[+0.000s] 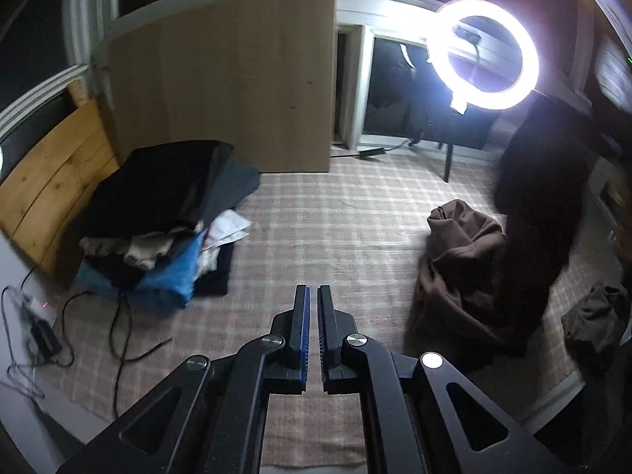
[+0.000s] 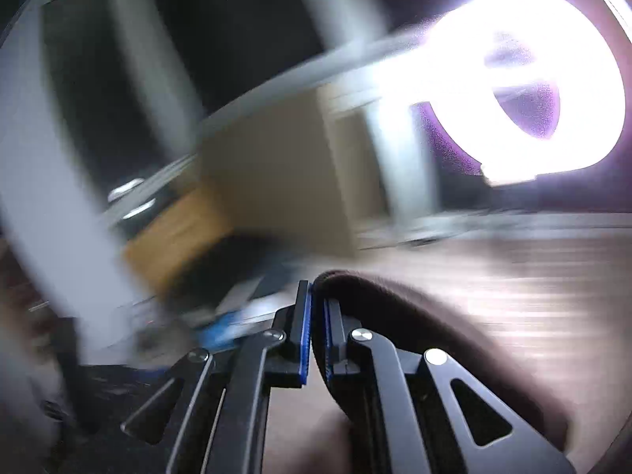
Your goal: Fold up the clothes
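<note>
A brown garment point(image 1: 462, 268) stands bunched on the checked rug point(image 1: 335, 217) at the right of the left wrist view, against a dark blurred shape point(image 1: 541, 181). My left gripper point(image 1: 312, 288) hovers over the rug to its left, shut, with nothing between its blue pads. In the blurred right wrist view, my right gripper point(image 2: 316, 286) is shut on a folded edge of the brown garment point(image 2: 414, 316), which arches over the right finger and drapes away to the right. A stack of folded clothes point(image 1: 166, 213), black, beige and blue, lies at the left.
A lit ring light point(image 1: 482, 53) on a stand glares at the back right. A tall board point(image 1: 225, 87) leans at the back, wooden planks point(image 1: 51, 189) at the left. Cables and a power brick point(image 1: 45, 333) lie at the rug's left edge. An olive garment point(image 1: 596, 316) lies far right.
</note>
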A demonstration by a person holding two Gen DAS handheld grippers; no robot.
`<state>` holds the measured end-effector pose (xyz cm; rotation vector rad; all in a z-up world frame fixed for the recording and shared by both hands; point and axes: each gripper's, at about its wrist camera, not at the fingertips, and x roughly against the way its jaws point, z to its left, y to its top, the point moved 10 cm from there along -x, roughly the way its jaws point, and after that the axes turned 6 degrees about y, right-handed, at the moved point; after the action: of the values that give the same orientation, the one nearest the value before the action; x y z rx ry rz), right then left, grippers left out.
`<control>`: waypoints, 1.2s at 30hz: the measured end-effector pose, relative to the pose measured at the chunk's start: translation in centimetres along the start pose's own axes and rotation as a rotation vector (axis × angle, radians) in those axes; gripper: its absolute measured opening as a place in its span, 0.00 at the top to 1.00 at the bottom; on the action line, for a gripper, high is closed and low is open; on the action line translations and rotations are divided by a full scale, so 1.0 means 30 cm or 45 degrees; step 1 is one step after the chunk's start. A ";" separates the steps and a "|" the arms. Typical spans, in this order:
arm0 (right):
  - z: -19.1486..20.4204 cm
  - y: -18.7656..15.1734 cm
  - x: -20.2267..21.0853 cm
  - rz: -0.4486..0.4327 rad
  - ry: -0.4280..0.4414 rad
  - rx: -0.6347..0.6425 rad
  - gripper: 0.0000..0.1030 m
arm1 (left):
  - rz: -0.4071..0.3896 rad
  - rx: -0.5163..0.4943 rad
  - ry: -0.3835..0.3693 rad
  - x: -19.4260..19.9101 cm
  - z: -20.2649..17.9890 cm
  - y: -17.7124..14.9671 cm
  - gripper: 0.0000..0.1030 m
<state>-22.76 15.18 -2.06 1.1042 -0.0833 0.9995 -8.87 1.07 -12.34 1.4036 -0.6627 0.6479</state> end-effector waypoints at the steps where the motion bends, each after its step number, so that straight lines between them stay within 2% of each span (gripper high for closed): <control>1: 0.036 -0.004 -0.102 0.109 0.049 -0.008 0.93 | 0.005 0.003 0.019 0.004 0.018 -0.013 0.95; 3: 0.055 -0.026 -0.178 0.217 0.012 0.018 0.85 | 0.016 0.019 0.052 0.007 0.059 -0.036 0.95; 5: 0.063 -0.043 -0.202 0.270 -0.023 0.066 0.68 | 0.027 0.031 0.078 0.006 0.094 -0.056 0.91; 6: 0.048 -0.051 -0.163 0.243 -0.033 0.085 0.61 | 0.035 0.028 0.084 0.001 0.100 -0.063 0.88; 7: 0.023 -0.063 -0.114 0.209 -0.049 0.089 0.48 | 0.046 0.022 0.088 -0.008 0.103 -0.070 0.87; 8: -0.016 -0.080 -0.064 0.175 -0.074 0.086 0.41 | 0.061 0.010 0.085 -0.024 0.097 -0.075 0.86; 9: -0.067 -0.100 -0.013 0.141 -0.108 0.078 0.40 | 0.074 -0.008 0.071 -0.041 0.082 -0.077 0.85; 11: -0.185 -0.156 0.089 0.089 -0.201 0.050 0.38 | 0.094 -0.064 0.017 -0.090 0.026 -0.069 0.77; 12: -0.265 -0.203 0.138 0.086 -0.281 0.022 0.37 | 0.103 -0.102 -0.007 -0.123 -0.010 -0.060 0.68; 13: -0.345 -0.256 0.173 0.100 -0.348 -0.021 0.37 | 0.113 -0.144 -0.020 -0.156 -0.046 -0.049 0.62; 17: -0.629 -0.457 0.247 0.190 -0.536 -0.248 0.37 | 0.117 -0.333 -0.056 -0.281 -0.201 0.020 0.59; 18: -0.679 -0.491 0.257 0.192 -0.549 -0.297 0.37 | 0.107 -0.380 -0.075 -0.314 -0.245 0.048 0.53; 19: -0.722 -0.521 0.264 0.183 -0.544 -0.341 0.37 | 0.101 -0.417 -0.090 -0.345 -0.281 0.072 0.43; 22: -0.796 -0.560 0.235 0.167 -0.486 -0.429 0.37 | 0.108 -0.521 -0.138 -0.460 -0.389 0.124 0.38; 25: -0.811 -0.549 0.160 0.173 -0.413 -0.411 0.37 | 0.190 -0.569 -0.199 -0.586 -0.467 0.121 0.38; 29: -0.815 -0.531 0.062 0.200 -0.394 -0.386 0.37 | 0.332 -0.557 -0.268 -0.696 -0.512 0.076 0.41; 30: -0.806 -0.515 0.064 0.178 -0.379 -0.387 0.37 | 0.334 -0.565 -0.269 -0.699 -0.513 0.073 0.47; 36: -0.723 -0.454 0.007 0.194 -0.312 -0.353 0.37 | 0.280 -0.587 -0.237 -0.689 -0.449 0.078 0.46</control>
<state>-21.70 30.94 -22.21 0.9700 -0.4967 0.9505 -23.85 14.30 -26.98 0.9742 -1.0522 0.4965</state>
